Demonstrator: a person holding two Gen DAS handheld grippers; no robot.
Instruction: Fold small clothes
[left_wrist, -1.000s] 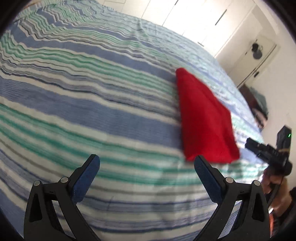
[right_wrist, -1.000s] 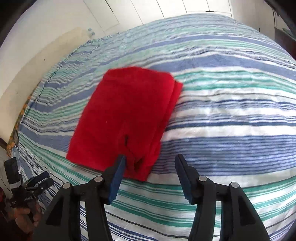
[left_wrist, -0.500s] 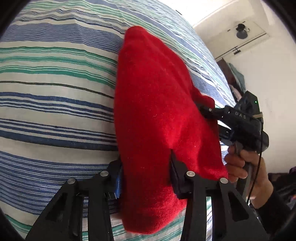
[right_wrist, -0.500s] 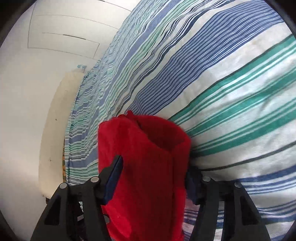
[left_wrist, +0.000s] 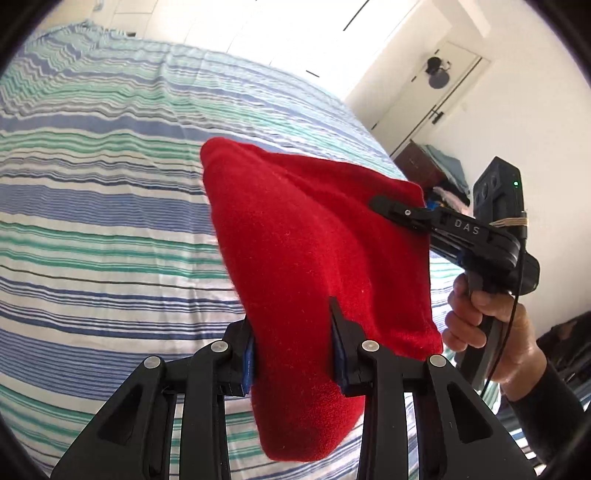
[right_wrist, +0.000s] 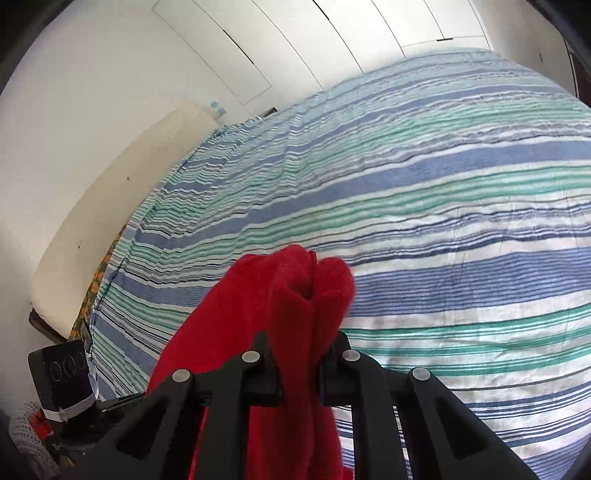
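Note:
A folded red cloth (left_wrist: 314, 240) hangs above the striped bed (left_wrist: 110, 221), lifted clear of the sheet. My left gripper (left_wrist: 293, 343) has its jaws closing on the cloth's near edge, and its blue pads press into the fabric on both sides. In the left wrist view, my right gripper (left_wrist: 402, 214) clamps the cloth's far right corner, held by a person's hand (left_wrist: 480, 314). The right wrist view shows the right gripper (right_wrist: 301, 354) with jaws closing tight on a bunched fold of the red cloth (right_wrist: 288, 295), which droops down to the left.
The blue, green and white striped sheet (right_wrist: 443, 221) fills both views. White cupboard doors (right_wrist: 295, 48) stand behind the bed. A cream mattress (right_wrist: 110, 206) leans at its left side. A dark cabinet with clothes (left_wrist: 424, 166) and a door (left_wrist: 436, 85) are at the right.
Both grippers came down on the flat red cloth, shut on its near edge and lifted it off the bed. The cloth now hangs between them.

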